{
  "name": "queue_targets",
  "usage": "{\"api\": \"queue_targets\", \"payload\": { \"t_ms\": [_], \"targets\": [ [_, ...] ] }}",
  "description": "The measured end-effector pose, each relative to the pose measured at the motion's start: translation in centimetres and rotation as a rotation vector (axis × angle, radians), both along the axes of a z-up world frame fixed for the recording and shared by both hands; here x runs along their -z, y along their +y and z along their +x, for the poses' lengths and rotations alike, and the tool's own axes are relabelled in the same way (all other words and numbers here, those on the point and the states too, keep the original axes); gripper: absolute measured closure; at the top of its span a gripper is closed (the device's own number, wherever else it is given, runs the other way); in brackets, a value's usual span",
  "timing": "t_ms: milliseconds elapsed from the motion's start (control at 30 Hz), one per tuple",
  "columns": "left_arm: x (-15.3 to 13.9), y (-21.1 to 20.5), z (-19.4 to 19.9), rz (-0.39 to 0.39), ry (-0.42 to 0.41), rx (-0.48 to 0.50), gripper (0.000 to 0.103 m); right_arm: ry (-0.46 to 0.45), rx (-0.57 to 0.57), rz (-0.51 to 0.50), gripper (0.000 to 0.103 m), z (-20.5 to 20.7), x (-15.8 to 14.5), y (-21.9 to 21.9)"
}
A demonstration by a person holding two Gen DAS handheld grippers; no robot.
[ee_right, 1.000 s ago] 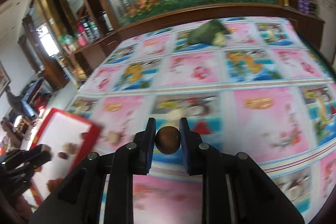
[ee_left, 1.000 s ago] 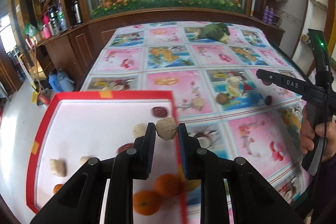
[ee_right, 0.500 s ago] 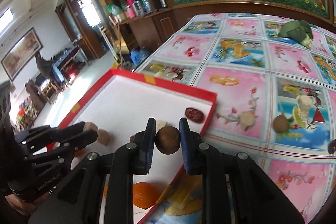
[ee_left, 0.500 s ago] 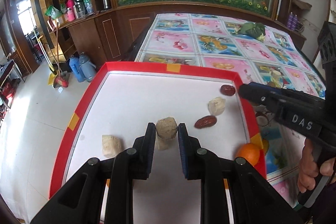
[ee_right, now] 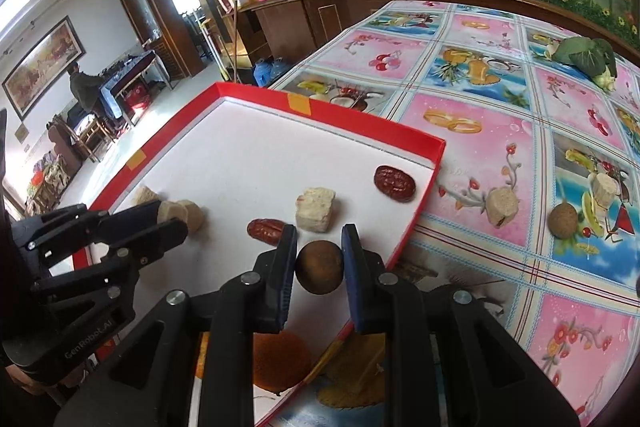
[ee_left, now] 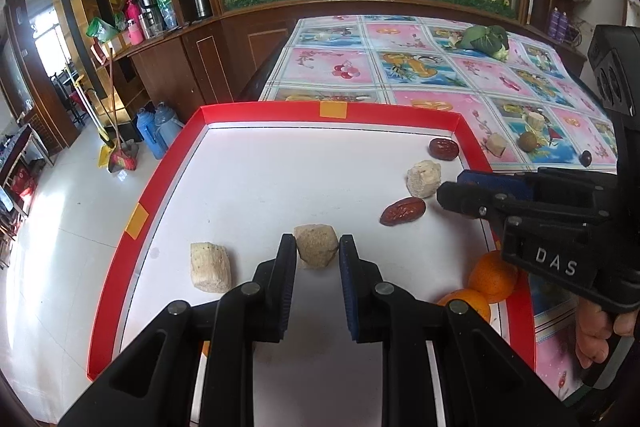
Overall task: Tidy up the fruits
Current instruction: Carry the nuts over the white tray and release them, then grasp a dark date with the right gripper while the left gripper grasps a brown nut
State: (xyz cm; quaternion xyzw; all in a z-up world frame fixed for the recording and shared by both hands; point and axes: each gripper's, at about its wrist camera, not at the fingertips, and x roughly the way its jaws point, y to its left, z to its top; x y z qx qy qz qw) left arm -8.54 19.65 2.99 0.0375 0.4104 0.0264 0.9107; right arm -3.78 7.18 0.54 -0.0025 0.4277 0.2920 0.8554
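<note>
The left gripper (ee_left: 318,253) is clamped on a beige chunk (ee_left: 316,245), holding it low over the white floor of the red-rimmed tray (ee_left: 332,111), near the tray's left-middle part; whether the chunk touches the floor cannot be told. The chunk is blocky, with no clear long axis. Just to its left a second beige chunk (ee_left: 210,267) lies on the tray floor, its longer side running toward the camera.

The right gripper (ee_right: 319,263) is clamped on a round brown fruit (ee_right: 319,267), held above the tray's near right edge. Being round, it points no particular way.

On the tray floor lie 2 red dates: one (ee_right: 394,183) near the far right corner, its long axis running left-right with a slight tilt, and one (ee_right: 266,229) just ahead of the right gripper, also lying crosswise. Between them sits a pale chunk (ee_right: 315,213). 2 oranges (ee_left: 494,277) rest at the tray's right rim.

Out on the patterned tablecloth (ee_right: 472,87), well apart from the tray, lie 2 more pale chunks (ee_right: 502,211), another round brown fruit (ee_right: 563,221) and a green leafy bundle (ee_right: 586,57).
</note>
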Motion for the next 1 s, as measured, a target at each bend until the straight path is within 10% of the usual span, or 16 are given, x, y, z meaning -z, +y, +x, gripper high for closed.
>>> {"api": "queue_targets", "payload": {
  "t_ms": [533,1000],
  "targets": [
    [-0.3,0.5,-0.4,-0.011,0.018,-0.055,0.061,0.048,-0.011,0.078,0.062,0.2,-1.1,-1.6],
    [-2.6,-5.5,0.1,0.006,-0.005,0.083,0.044,0.051,0.34,0.246,0.061,2.8,-3.0,-18.0]
  ]
}}
